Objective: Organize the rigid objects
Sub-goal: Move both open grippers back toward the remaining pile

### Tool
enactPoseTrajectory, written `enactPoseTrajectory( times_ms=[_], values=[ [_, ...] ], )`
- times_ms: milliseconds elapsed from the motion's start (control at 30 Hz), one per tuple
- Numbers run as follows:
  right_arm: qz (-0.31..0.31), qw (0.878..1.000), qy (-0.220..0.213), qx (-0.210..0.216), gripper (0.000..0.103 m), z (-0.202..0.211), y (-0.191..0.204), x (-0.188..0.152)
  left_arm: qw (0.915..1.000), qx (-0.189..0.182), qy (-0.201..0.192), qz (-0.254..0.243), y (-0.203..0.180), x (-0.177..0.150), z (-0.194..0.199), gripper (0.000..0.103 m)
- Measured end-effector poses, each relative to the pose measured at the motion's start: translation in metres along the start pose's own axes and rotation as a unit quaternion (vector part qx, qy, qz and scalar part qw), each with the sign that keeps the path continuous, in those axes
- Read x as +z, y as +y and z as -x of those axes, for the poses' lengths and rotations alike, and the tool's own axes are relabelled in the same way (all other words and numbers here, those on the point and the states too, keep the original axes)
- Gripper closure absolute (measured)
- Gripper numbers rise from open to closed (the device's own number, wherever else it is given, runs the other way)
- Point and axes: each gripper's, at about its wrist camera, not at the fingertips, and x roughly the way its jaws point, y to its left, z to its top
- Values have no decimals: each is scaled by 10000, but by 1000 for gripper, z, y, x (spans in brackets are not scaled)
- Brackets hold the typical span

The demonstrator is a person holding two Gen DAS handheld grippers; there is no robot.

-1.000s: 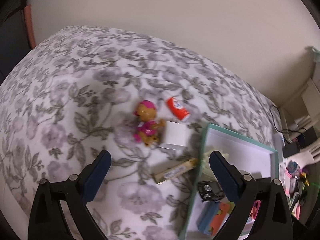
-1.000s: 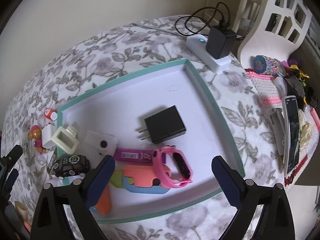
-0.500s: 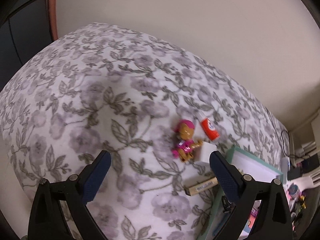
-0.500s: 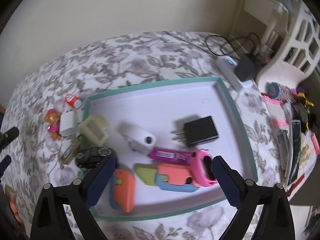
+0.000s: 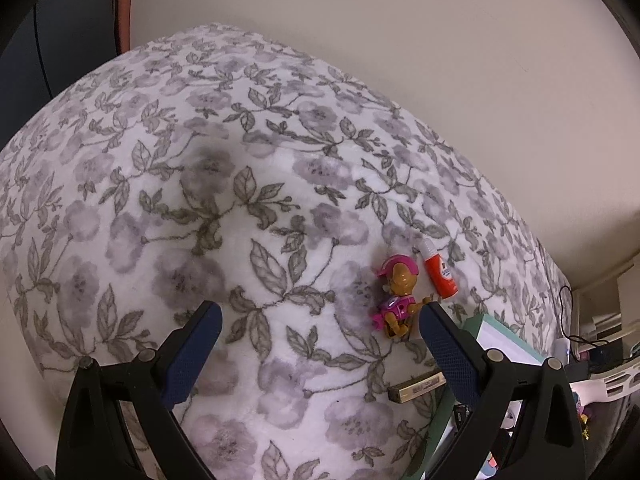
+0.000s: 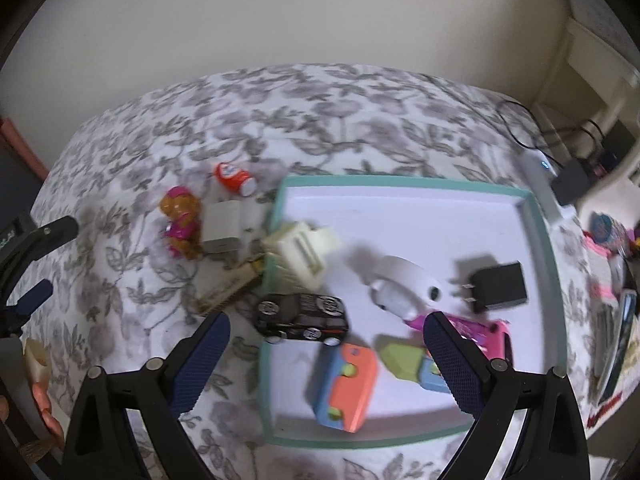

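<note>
- We see a teal-rimmed tray (image 6: 541,248) lying on the floral bedcover (image 5: 248,216); we take it as the collection point for the rigid objects.
- Already inside the tray: black charger (image 6: 496,286), white oval device (image 6: 404,286), pink watch (image 6: 494,338), orange-and-blue block (image 6: 346,386) and a green piece (image 6: 402,358).
- Partly in: the black toy car (image 6: 302,316) and the cream plastic frame (image 6: 300,254) both straddle the tray's left rim.
- Still outside, on the bedcover just left of the tray: pink-and-brown toy figure (image 6: 180,228), orange-red tube (image 6: 234,176), white adapter (image 6: 222,228) and a gold-wrapped bar (image 6: 228,294).
- We judge the task a little over half complete; four items remain to transfer and two to seat fully.
- Left gripper (image 5: 318,344): jaws spread wide, nothing held, above the bedcover with the toy figure just inside its right finger.
- Right gripper (image 6: 326,354): jaws spread wide, nothing held, above the tray's near-left part, with the car between the fingers.
</note>
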Motion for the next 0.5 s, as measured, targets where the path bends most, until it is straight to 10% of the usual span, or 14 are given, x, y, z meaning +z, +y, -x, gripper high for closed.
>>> enactPoseTrajectory(
  times_ms=[500],
  values=[
    [204, 9994, -92, 269, 5, -30, 30, 55, 9986, -219, 461, 141, -14, 20, -39, 4]
  ],
)
